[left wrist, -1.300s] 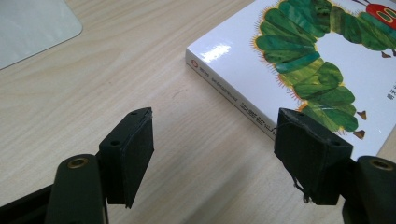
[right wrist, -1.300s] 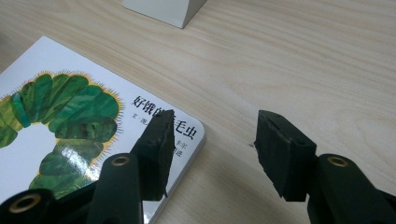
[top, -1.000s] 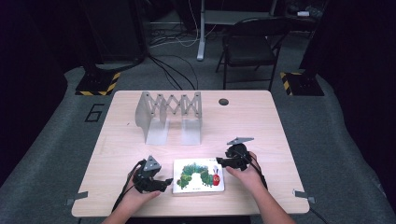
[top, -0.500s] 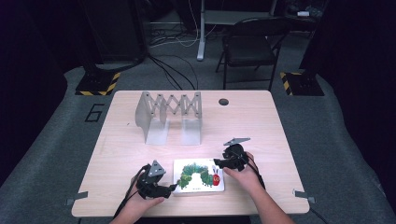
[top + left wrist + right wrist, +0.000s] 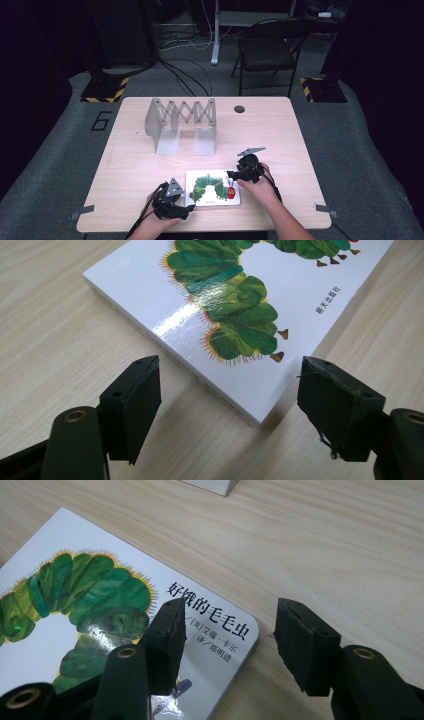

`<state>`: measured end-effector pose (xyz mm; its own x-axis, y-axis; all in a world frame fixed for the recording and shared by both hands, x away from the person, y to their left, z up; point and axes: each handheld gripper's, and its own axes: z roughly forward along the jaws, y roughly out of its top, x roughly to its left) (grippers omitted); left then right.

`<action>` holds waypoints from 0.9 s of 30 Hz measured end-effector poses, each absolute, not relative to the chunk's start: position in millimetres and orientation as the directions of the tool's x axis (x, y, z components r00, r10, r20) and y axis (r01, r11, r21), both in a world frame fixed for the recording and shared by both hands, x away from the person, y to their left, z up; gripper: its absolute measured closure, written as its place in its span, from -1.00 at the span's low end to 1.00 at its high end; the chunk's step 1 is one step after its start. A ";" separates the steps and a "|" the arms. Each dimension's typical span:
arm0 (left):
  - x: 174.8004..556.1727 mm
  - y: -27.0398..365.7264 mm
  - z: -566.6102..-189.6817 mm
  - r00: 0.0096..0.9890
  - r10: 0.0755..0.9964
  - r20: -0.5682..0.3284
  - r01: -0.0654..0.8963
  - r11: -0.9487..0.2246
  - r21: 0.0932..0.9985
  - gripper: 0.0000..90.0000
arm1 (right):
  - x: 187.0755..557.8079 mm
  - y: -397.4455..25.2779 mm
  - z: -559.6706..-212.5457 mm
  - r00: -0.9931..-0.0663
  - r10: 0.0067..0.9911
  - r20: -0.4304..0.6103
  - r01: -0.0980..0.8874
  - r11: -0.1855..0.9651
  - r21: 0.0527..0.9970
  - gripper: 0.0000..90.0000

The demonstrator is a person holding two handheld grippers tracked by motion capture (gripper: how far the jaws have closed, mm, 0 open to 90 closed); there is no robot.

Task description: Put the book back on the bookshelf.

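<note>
Over the last second the left hand-held gripper has slid back toward the near edge of the bench and now sits at the near-left corner of the picture book, while the right hand-held gripper has kept its place at the book's right end.

The book lies flat and closed on the light wooden bench, near the person's edge and roughly midway between the two hands. Its glossy white cover carries a green caterpillar with a red head and a few lines of printed Chinese characters.

In the left gripper view the left hand-held gripper is spread wide, one black jaw on either side of the book's corner, neither one touching it. In the right gripper view the right hand-held gripper is likewise parted: its left jaw hangs over the rounded corner of the cover by the title, its right jaw over bare wood beyond the edge. Whether that left jaw touches the cover cannot be told.

Farther back on the bench stands a grey accordion-style expanding rack, well apart from the book, and a round dark cable hole lies near the far edge. A black folding chair stands on the floor behind.
</note>
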<state>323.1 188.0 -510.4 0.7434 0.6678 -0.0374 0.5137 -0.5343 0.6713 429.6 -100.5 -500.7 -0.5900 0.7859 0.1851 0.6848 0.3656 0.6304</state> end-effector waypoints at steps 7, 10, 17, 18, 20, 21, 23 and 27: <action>320.6 183.5 -512.4 0.745 0.667 -0.007 0.488 -0.537 0.688 -0.43 | 431.7 -97.3 -503.6 -0.597 0.777 0.200 0.691 0.370 0.621 0.01; 320.3 181.7 -515.0 0.746 0.666 -0.005 0.489 -0.542 0.684 -0.43 | 432.6 -95.8 -505.4 -0.593 0.777 0.212 0.696 0.363 0.619 -0.01; 320.1 179.7 -518.3 0.749 0.663 -0.009 0.497 -0.553 0.669 -0.45 | 433.6 -97.4 -505.7 -0.589 0.775 0.228 0.707 0.358 0.610 -0.02; 319.8 179.0 -519.7 0.741 0.671 -0.008 0.500 -0.544 0.674 -0.45 | 433.9 -97.4 -506.2 -0.591 0.773 0.228 0.704 0.358 0.613 -0.02; 320.1 179.4 -519.7 0.747 0.665 0.007 0.491 -0.557 0.670 -0.46 | 434.4 -97.2 -506.8 -0.588 0.776 0.229 0.707 0.355 0.611 -0.05; 320.4 179.3 -519.8 0.748 0.664 0.007 0.489 -0.557 0.671 -0.46 | 434.6 -97.0 -506.9 -0.585 0.775 0.240 0.713 0.350 0.607 -0.07; 320.9 179.4 -520.6 0.752 0.660 0.001 0.484 -0.553 0.678 -0.47 | 435.1 -96.8 -507.7 -0.581 0.774 0.250 0.719 0.345 0.603 -0.08; 322.5 180.9 -520.3 0.763 0.646 0.003 0.476 -0.565 0.673 -0.49 | 436.1 -97.9 -508.2 -0.588 0.770 0.249 0.714 0.349 0.607 -0.10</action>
<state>322.5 180.9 -520.3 0.7634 0.6459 0.0025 0.4762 -0.5655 0.6734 436.1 -97.9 -508.2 -0.5877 0.7698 0.2489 0.7142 0.3490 0.6067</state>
